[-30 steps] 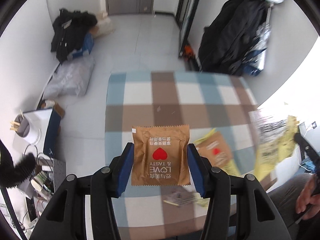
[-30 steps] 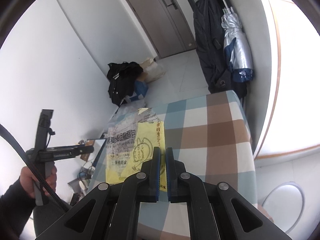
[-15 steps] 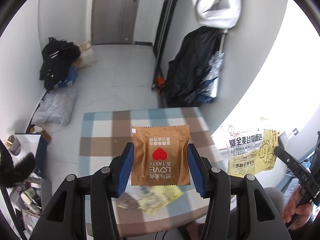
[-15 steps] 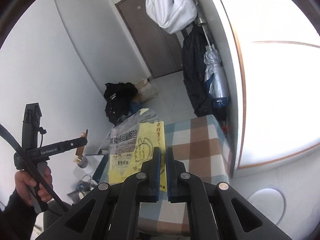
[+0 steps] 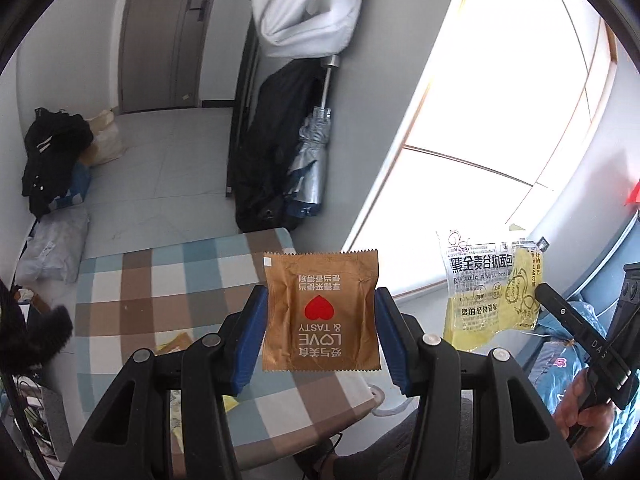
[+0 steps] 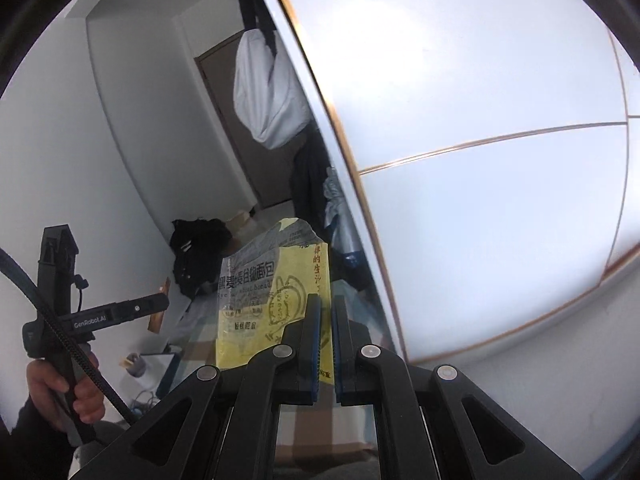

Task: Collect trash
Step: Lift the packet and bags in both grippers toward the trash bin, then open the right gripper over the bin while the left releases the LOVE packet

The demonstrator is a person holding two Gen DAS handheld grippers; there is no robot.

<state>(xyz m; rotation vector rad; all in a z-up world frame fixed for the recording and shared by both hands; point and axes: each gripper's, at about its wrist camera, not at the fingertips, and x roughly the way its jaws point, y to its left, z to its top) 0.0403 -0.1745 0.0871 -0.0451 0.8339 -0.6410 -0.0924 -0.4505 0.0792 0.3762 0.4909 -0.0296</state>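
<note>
**Two wrappers in hand, both off the table**

I am holding the left gripper [image 5: 320, 332] with its jaws fairly wide, spanning the flat brown sachet [image 5: 320, 312] edge to edge; the packet is sitting upright between the blue pads [image 5: 250, 344], lifted above the checked tablecloth [image 5: 160, 296]. I am pinching the yellow bread bag [image 6: 272, 300] in the right gripper [image 6: 326, 344], jaws nearly together on its lower edge, and it is hanging out in the air, well clear of the table.

I am judging both pieces as very light, thin film: limp, a little slick, quick to flutter or slide. The sachet is being held only by its side seams, so it could bow and pop out under more squeeze. The bag is flopping from one edge; a bite deeper into the crumpled film would be safer. More scraps [image 5: 176, 344] are lying on the cloth below the left gripper.
</note>
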